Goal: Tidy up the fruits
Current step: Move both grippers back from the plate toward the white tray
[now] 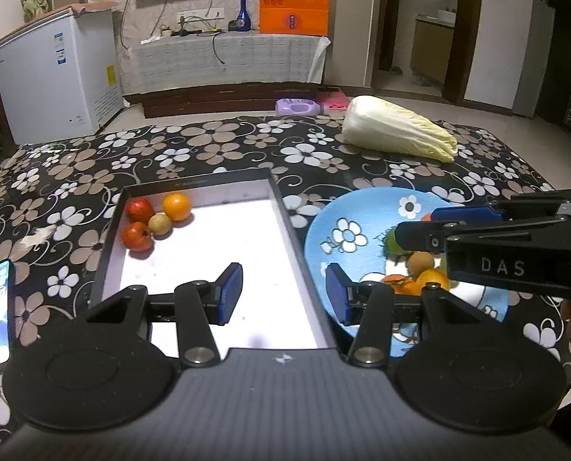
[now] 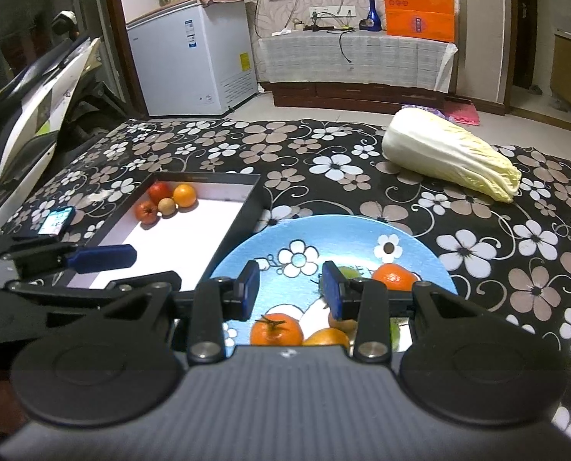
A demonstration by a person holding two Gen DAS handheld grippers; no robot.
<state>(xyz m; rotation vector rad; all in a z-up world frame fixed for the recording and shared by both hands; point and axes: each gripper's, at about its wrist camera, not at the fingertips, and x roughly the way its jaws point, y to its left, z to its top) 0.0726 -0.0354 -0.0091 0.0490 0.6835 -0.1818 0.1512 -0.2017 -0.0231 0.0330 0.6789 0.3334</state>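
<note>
Tangerine (image 2: 276, 330) lies just below the right gripper's (image 2: 291, 292) parted, empty jaws.

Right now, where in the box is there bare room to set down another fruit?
The box floor is bare from the four fruits in its far left corner to its near and right walls. The blue plate is crowded.

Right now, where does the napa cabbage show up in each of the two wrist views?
Left wrist view: the napa cabbage lies upper right of centre, on the flowered cloth beyond the blue plate.
Right wrist view: the napa cabbage lies at upper right, again beyond the blue plate.
Shared landmark: the black tray holding four fruits in its far corner, left of the plate.
</note>
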